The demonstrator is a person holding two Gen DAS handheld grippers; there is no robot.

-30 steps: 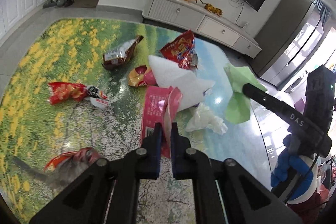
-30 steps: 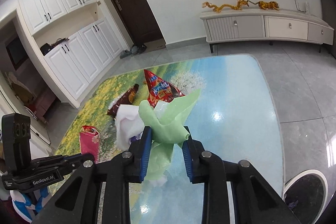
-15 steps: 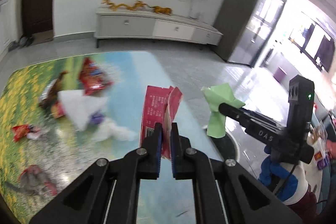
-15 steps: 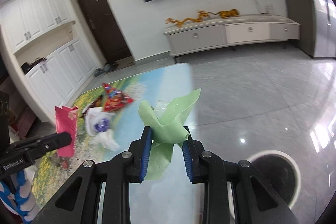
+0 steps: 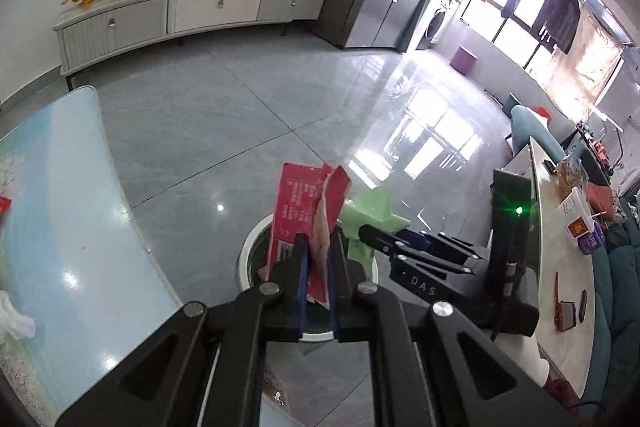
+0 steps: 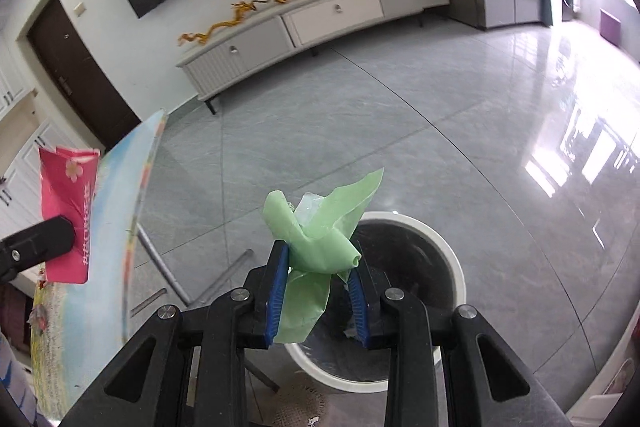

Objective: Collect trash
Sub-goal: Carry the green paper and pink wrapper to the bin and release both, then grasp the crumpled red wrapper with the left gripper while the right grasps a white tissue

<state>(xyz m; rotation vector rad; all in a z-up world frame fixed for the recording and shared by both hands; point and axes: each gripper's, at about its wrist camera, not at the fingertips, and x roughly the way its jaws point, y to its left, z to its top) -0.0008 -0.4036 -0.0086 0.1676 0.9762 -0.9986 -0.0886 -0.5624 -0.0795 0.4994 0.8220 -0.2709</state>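
Transfer complete: I have swung both tools off the worktop (image 5: pixel 60 227) to the bin (image 6: pixel 448 247), left tool (image 5: pixel 318 263) just easing on the red packet (image 5: pixel 304 211), right tool (image 6: pixel 318 291) clamping the green wrapper (image 6: pixel 320 239) over it.

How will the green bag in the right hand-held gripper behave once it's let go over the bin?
The green bag looks thin and crumpled, with loose flaps, so it is probably floppy and very light. It may drift rather than drop straight. It hangs over the bin, so it will likely land inside, though film can cling to the pads.
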